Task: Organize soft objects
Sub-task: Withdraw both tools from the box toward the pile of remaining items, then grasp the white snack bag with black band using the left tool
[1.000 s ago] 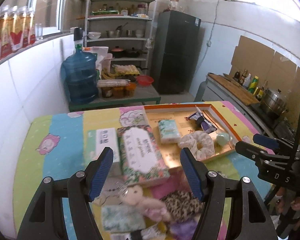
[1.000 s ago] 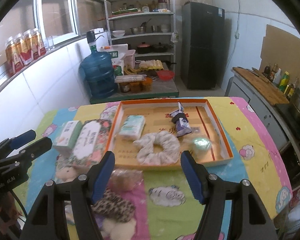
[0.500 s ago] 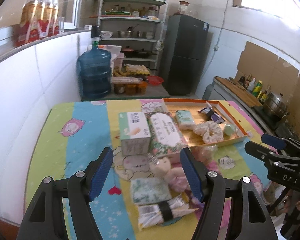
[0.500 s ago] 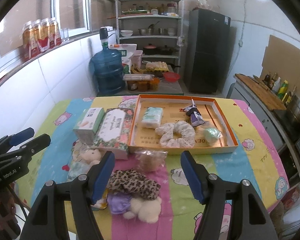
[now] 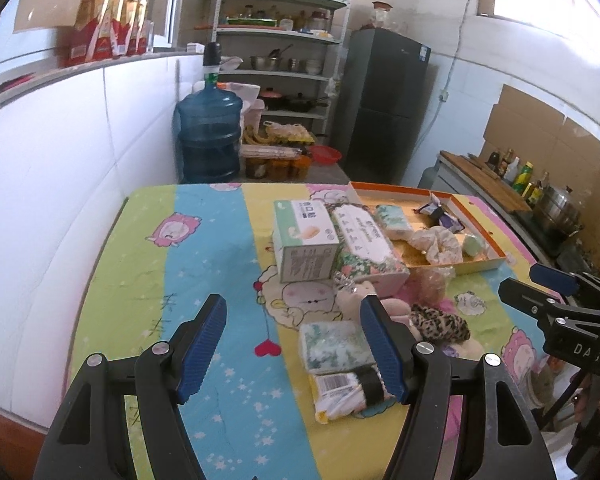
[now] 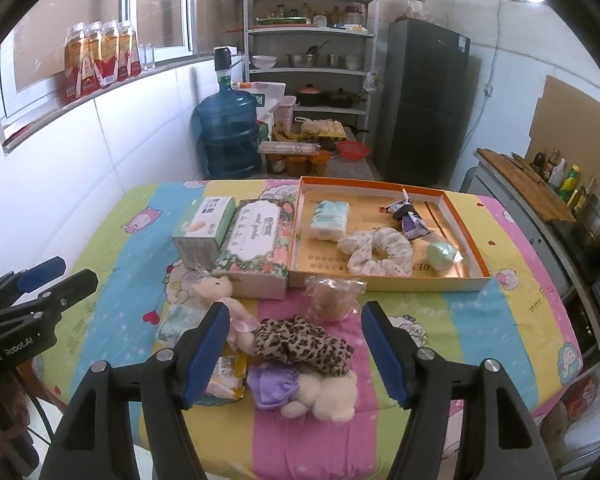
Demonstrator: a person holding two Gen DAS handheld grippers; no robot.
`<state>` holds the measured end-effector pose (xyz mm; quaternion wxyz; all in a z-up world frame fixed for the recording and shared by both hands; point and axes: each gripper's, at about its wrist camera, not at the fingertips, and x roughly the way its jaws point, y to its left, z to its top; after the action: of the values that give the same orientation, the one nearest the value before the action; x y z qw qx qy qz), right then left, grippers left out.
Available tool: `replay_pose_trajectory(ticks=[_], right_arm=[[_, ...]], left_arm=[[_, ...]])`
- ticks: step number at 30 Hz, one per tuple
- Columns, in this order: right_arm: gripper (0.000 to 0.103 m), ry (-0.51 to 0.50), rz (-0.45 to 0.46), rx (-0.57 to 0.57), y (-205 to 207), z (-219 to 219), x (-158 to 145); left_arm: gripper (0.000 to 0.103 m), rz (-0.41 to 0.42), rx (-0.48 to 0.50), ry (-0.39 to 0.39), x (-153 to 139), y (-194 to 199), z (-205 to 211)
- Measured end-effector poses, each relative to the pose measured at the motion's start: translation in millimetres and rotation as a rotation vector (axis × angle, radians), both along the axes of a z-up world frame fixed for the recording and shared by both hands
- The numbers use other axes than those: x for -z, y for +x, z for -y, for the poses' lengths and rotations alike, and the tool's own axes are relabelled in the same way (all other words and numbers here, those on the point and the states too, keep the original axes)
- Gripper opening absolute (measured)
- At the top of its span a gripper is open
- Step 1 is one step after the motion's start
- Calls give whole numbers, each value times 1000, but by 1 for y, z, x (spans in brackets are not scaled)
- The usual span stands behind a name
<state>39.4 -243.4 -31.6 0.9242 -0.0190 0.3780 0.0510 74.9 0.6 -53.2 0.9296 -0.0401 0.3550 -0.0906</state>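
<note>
above the near edge of the tabletop [image 6: 500,320], both tools hang with jaws apart and empty: the left tool [image 5: 292,344] and the right tool [image 6: 294,346], so the step in hand looks like choosing the next soft item, with the orange tray [image 6: 466,282] part-filled. the leopard-print scrunchie [image 6: 300,344] lies loose on the cloth, framed between the right tool's fingers but below and clear of them, near the tray. the next move likely calls for lowering that tool over it and closing.
</note>
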Motion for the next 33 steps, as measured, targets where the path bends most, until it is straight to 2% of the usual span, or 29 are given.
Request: replay_pose_trajectory(ticks=[10, 17, 21, 25, 29, 33], right_arm=[[68, 17, 7, 1, -9, -1, 9], [68, 8, -24, -12, -24, 3, 37], [68, 18, -55, -11, -30, 9, 55], [68, 21, -85, 3, -33, 16, 66], [68, 18, -98, 12, -33, 22, 68], [68, 14, -103, 29, -33, 29, 68]], left_arm=[[71, 9, 1, 4, 8, -8, -7], [71, -14, 26, -9, 27, -12, -7], [71, -22, 83, -17, 43, -14, 1], [71, -29, 270, -43, 63, -15, 17], [71, -21, 496, 36, 83, -15, 38], [71, -5, 648, 35, 92, -8, 46]])
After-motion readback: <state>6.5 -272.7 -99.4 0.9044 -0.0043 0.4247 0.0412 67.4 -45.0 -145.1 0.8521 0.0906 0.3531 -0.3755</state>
